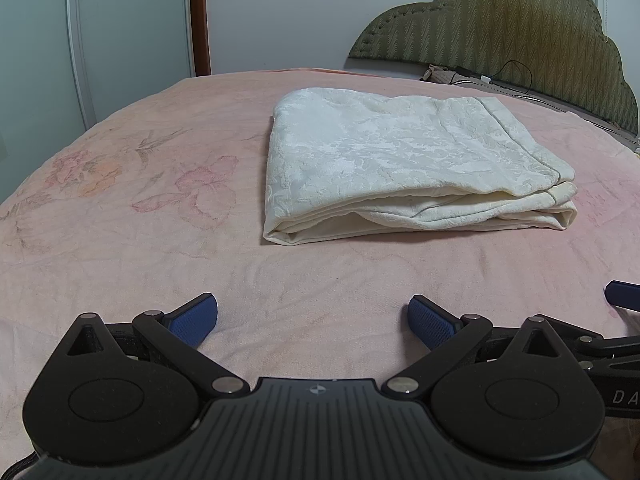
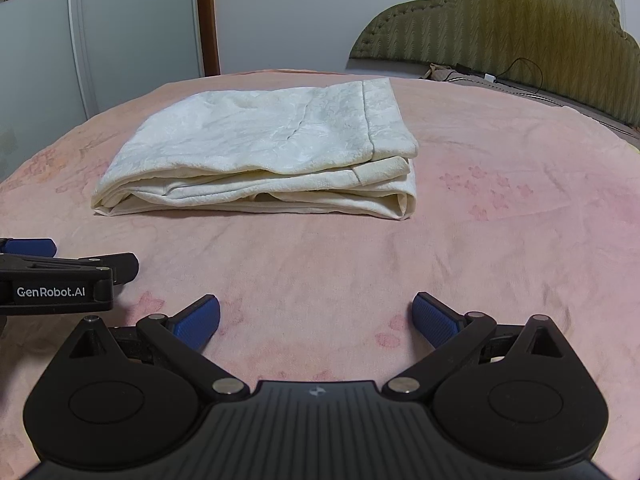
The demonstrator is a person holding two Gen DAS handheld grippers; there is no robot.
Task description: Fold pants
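Nearest the lens, the left gripper (image 1: 313,322) is seen with its blue-padded fingers (image 1: 196,318) spread wide and nothing held between them, low over the bed (image 1: 120,240). The right gripper (image 2: 316,320) is likewise held with its fingers (image 2: 434,320) wide apart and empty; it sits just beside the left one, whose black body is seen at the left edge of the right wrist view.

Beyond both grippers, well apart from the fingertips, the pants (image 1: 392,160) are found lying on the pink, flower-printed bed cover. They are cream-white, of a cloth with a raised floral weave, and are folded into a compact, roughly rectangular stack of several layers. The layered edges face the cameras — some gaping slightly, with a rounded fold at the right end. A stitched band is seen along the right side of the top layer, and a crease runs across the upper surface in the right wrist view. The top is otherwise fairly smooth.

Farther back, an olive padded headboard (image 2: 500,20) with a scalloped outline is seen at the right, a dark cable (image 2: 520,76) lying at its foot — and a pale wall with a brown door frame (image 1: 199,16) is seen behind.
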